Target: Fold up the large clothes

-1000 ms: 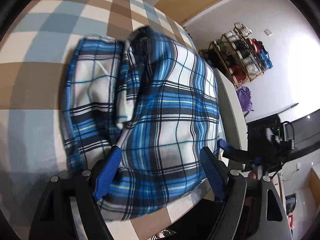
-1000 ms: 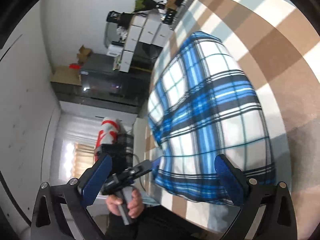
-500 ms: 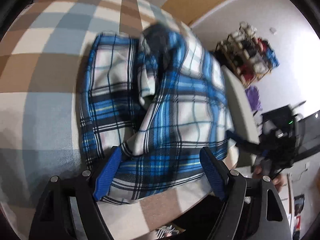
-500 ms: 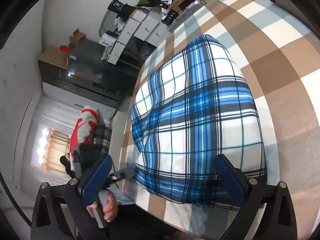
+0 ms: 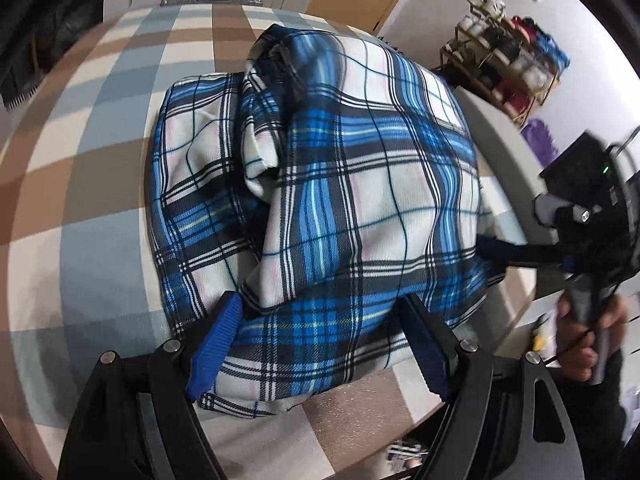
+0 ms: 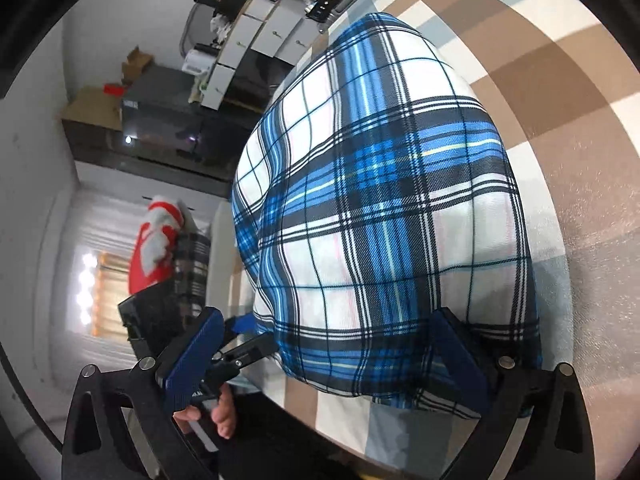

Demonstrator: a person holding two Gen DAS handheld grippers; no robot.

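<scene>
Your left gripper point(image 5: 320, 334) and right gripper point(image 6: 332, 354) both gape wide, gripping nothing, over the folded blue-and-white plaid flannel garment point(image 5: 340, 208) at the checked table's point(image 5: 80, 184) near edge.

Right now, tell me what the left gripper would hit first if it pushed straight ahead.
Most likely the plaid shirt. The left gripper is open, its fingers either side of the shirt's near hem, which lies on the checked cloth. Depth is unclear, so it may already be touching.

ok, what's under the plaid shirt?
The plaid shirt lies folded on a brown, blue and white checked cover, which shows all around it. Its own lower layer sticks out on one side. Whatever is beneath the bundle's middle is covered.
</scene>
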